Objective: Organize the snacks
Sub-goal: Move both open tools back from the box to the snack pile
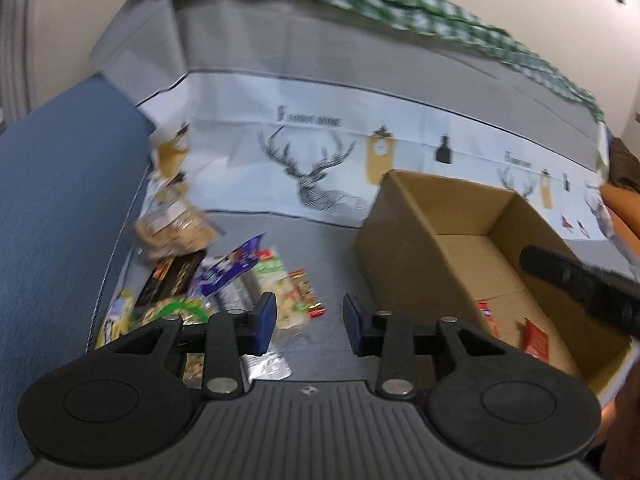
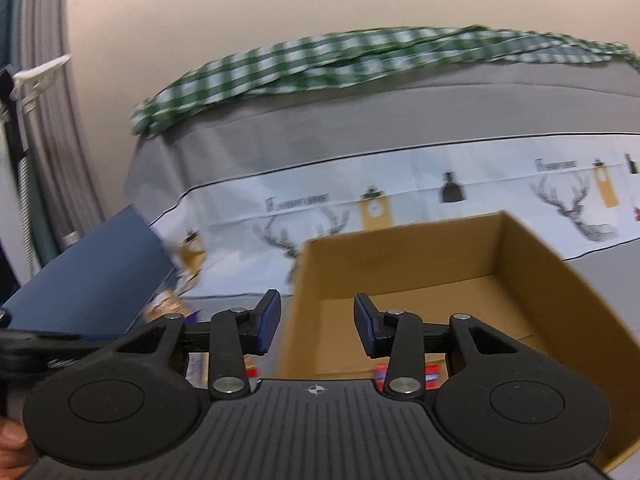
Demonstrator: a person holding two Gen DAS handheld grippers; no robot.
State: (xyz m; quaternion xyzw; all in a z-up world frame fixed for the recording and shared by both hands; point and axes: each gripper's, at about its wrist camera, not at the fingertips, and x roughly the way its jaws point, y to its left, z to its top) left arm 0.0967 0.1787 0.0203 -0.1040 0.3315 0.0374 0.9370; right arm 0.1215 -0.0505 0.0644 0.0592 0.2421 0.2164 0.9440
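The left hand-held gripper (image 1: 309, 320) hovers over the grey table (image 1: 320, 352) with its blue pads partly apart and nothing between them. Just to its left lies a loose heap of snack packets (image 1: 224, 280), one purple, one dark, some green. To its right stands an open cardboard box (image 1: 404, 248) with a few red and orange packets (image 1: 534, 342) on its floor. The right hand-held gripper (image 2: 316, 320) is likewise half parted and empty, held at the box's near left corner. A deer-print cloth (image 1: 320, 168) and a green checked cloth (image 2: 320, 64) lie behind
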